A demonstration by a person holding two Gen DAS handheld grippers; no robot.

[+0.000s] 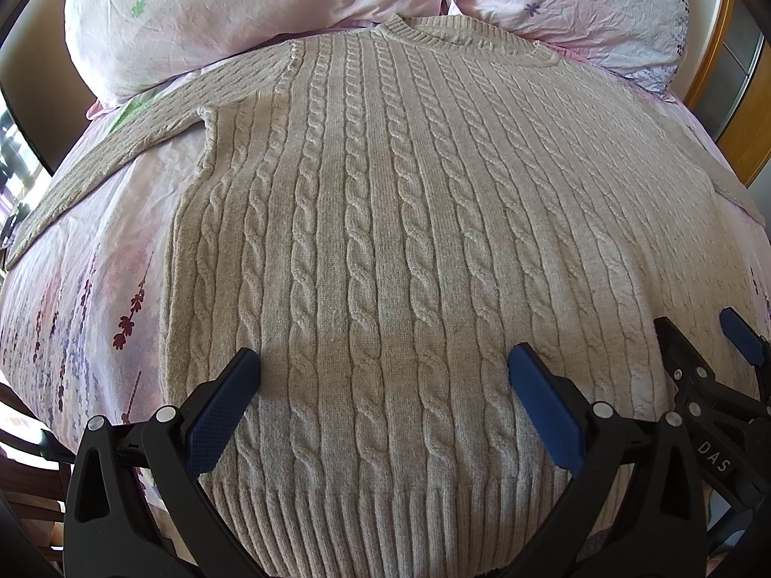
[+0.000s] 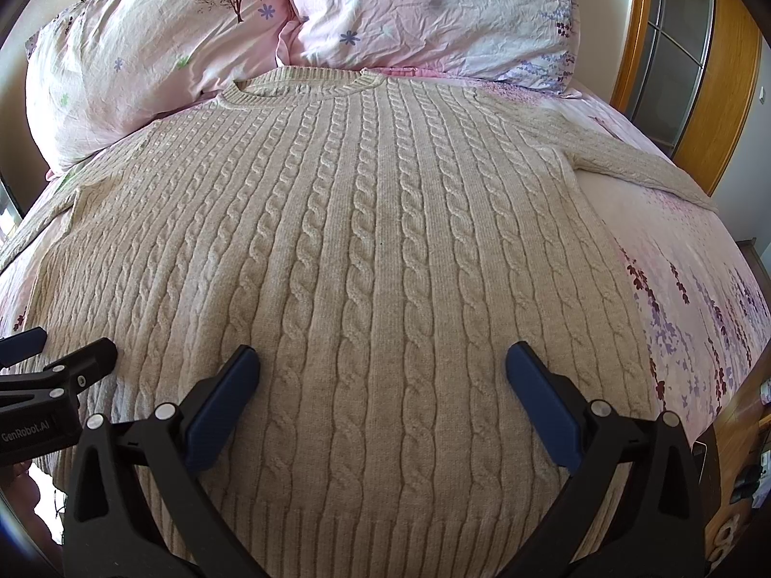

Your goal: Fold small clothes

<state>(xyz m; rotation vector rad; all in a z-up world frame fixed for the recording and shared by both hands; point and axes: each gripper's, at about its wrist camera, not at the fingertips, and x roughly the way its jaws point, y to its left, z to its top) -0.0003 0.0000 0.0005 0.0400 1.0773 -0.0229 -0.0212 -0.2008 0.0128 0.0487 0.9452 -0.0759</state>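
Note:
A beige cable-knit sweater [image 1: 385, 241] lies flat, face up, on the bed, collar toward the pillows and ribbed hem nearest me. Its left sleeve [image 1: 96, 154] stretches out to the left; its right sleeve [image 2: 641, 168] stretches out to the right. My left gripper [image 1: 383, 361] is open and empty, hovering over the lower left part of the sweater. My right gripper [image 2: 383, 361] is open and empty over the lower right part of the sweater [image 2: 376, 250]. The right gripper also shows at the right edge of the left wrist view [image 1: 698, 337], and the left gripper at the left edge of the right wrist view [image 2: 62, 342].
The bed has a pink floral sheet [image 2: 698, 289]. Two pink pillows [image 1: 241, 9] [image 2: 433, 5] lie at the head. A wooden door frame [image 2: 641, 24] stands at the right. Wooden furniture [image 2: 732, 481] sits at the lower right.

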